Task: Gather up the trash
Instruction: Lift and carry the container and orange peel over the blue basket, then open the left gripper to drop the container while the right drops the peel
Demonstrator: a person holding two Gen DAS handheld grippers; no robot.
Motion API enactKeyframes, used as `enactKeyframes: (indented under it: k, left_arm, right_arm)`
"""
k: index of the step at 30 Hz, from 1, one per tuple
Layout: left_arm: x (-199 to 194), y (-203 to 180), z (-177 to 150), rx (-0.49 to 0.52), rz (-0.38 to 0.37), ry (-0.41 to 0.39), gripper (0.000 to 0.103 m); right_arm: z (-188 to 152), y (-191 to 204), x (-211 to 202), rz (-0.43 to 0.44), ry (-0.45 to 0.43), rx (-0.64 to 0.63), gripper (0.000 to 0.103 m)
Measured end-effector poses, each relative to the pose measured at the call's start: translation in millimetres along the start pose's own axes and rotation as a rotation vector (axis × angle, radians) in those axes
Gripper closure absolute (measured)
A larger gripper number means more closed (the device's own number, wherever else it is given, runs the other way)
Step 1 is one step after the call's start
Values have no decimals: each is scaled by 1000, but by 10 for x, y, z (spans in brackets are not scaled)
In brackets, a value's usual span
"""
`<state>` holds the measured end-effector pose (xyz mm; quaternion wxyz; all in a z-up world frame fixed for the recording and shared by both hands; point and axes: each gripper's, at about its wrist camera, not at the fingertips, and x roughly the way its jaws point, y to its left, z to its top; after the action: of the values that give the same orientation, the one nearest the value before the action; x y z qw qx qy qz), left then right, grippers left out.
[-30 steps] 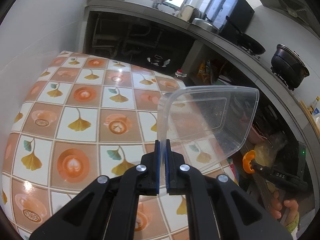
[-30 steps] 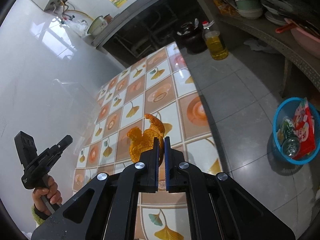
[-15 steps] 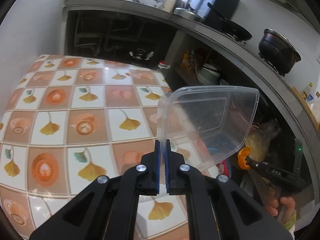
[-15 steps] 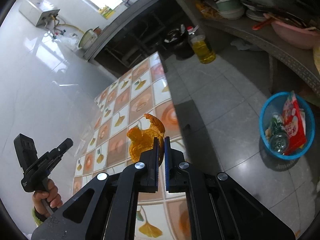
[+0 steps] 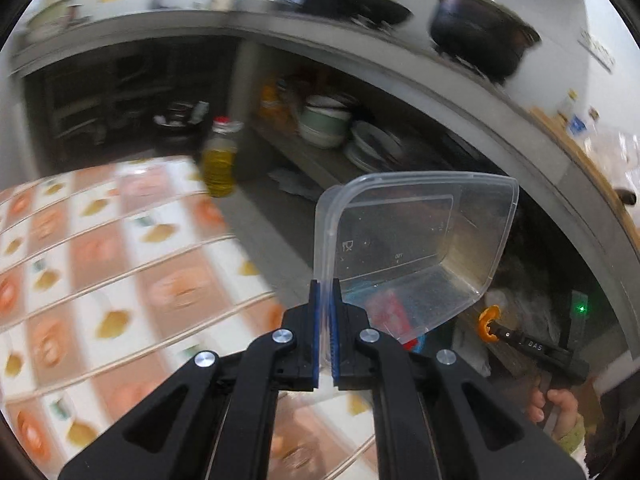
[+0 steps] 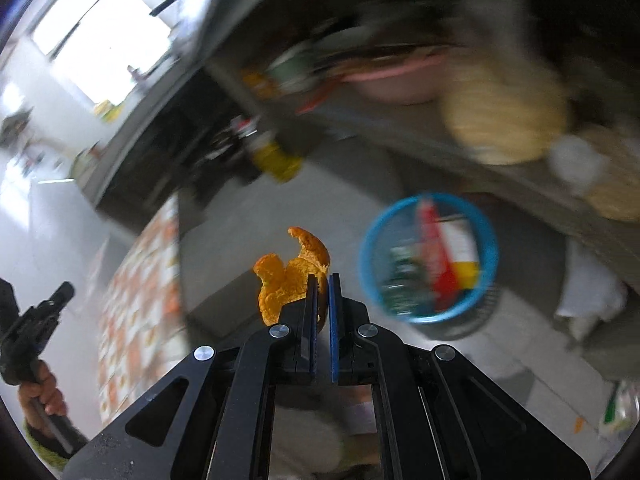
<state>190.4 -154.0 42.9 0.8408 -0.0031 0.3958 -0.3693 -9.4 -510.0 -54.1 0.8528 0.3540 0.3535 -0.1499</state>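
With its jaws pressed almost together, the left tool pinches one thin side wall of a clear plastic container, which juts up and away from the tips over the edge of the tiled worktop. Such a tub looks light and springy; its slick wall could slide in the pads, so the stiffer rim or a corner seems the surest place to grip. Equally closed, the right tool nips an orange peel by its lower edge, the curled lobes standing free above the tips. Peel is soft, light and tears easily, so a hold on its thick middle would be safer. Beyond the peel and off to its right, a blue basket holding wrappers stands on the floor, a likely drop point, though that view is blurred
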Motion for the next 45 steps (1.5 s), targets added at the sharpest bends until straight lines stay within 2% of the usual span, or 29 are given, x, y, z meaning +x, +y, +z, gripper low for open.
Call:
enactKeyframes:
  k: [2,6,10,16,18,20,23,27,30,34,37,40,42,45]
  left_arm:
    - [347,-173,80,18,-46,66,100]
    - [1068,-405,170,-4,-116,214,100]
    - [1769,-503,187,-78,-133,349,99]
    - [2642,-544,148,-146,-31,472,99]
    - [2909,-460,106,-224,-14,519,99]
    - [3228,-329,0,-355,4,587,99]
    - [3580,-242,-175,-459,55,653,98]
    - [3898,-267,-357,-501,113,696,94]
    - [4051,-275,-448,-538,140,700,91]
    - [4222,-228,-622,-608,135,708,89]
    - [4346,-228,-738,-601,121,752,88]
    - [4478,-205,-847,-619,70,809,74]
    - [4529,-238,-897,-625,36,852,49]
    - [4524,-317,-920,-605,3,885,31]
  right_arm:
    - [-6,-253,8,-44,-11,48,100]
    - [-97,-568,129,-77,15,111,100]
    - [-206,-774,370,-87,69,150,100]
    - [-212,-835,643,-83,116,163,100]
    - [-210,-836,689,-81,125,163,100]
    - [-211,-856,733,-80,131,169,99]
    - [-193,-879,777,-84,137,178,99]
    - [-196,-929,830,-88,145,197,99]
    - [-173,-882,908,-78,155,186,99]
    - [-109,-746,1012,-65,158,150,99]
    - [-75,-681,1117,-62,168,131,99]
    - [-36,-653,1257,-59,185,122,99]
    - [-11,-623,1339,-59,194,112,99]
    - [-7,-596,1430,-63,208,96,99]
